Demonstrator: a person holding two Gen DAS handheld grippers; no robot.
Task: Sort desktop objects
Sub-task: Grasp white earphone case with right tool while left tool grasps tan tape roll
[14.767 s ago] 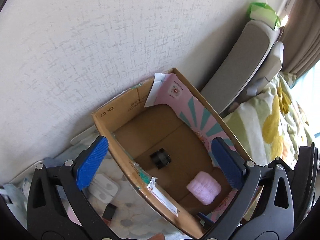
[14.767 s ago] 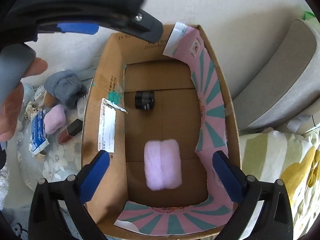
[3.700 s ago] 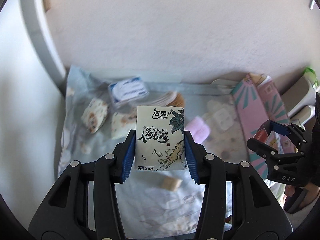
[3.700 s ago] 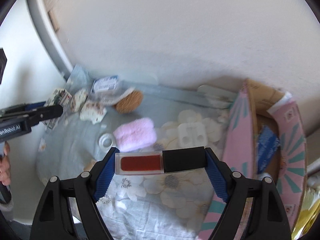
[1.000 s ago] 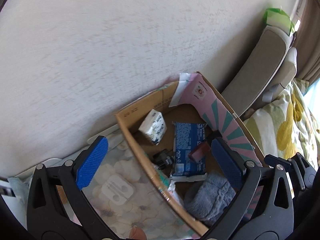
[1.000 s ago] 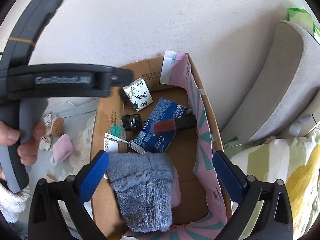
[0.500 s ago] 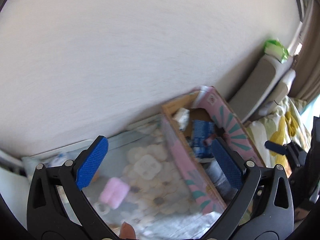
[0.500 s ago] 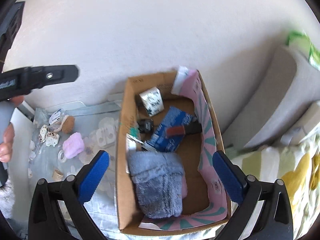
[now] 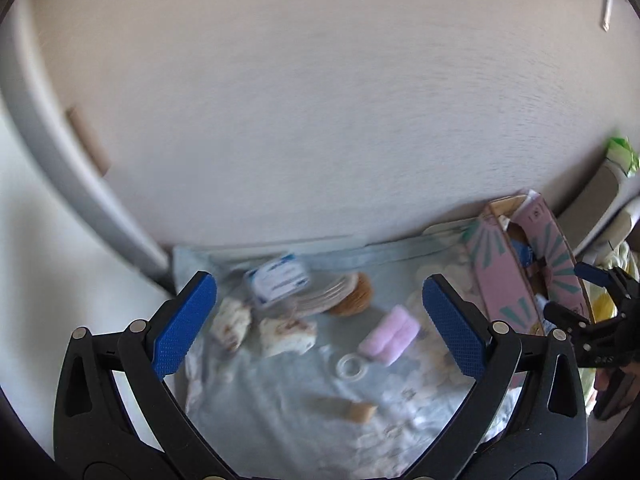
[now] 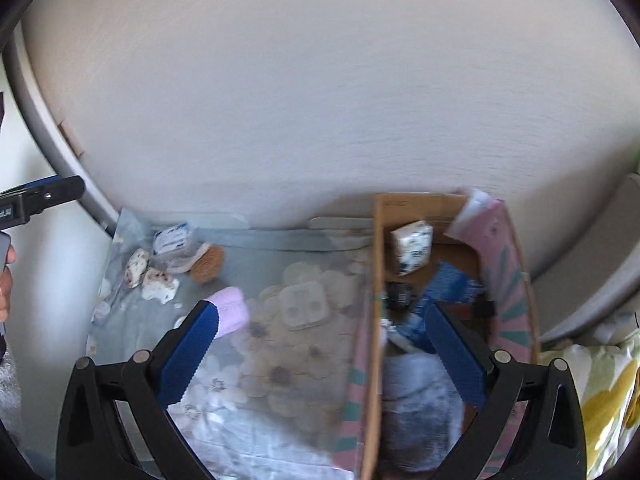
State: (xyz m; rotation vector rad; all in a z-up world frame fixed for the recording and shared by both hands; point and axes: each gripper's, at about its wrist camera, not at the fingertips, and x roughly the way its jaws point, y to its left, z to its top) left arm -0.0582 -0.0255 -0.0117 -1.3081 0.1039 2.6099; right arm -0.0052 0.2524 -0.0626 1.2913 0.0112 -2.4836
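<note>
Floral tablecloth (image 9: 280,412) vs. white wall. Left gripper (image 9: 320,320) and right gripper (image 10: 320,344): jaws apart, empty. Pink plush roll (image 9: 389,335), ring (image 9: 350,365), wrapped snacks (image 9: 286,330) on cloth; cardboard box (image 10: 376,248) at right w/ tissue pack (image 10: 412,246).

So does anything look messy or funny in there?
A bit. The tissue pack in the cardboard box leans tilted against the back wall, and the grey fluffy cloth is heaped over other things. Nothing looks spilled or broken.
</note>
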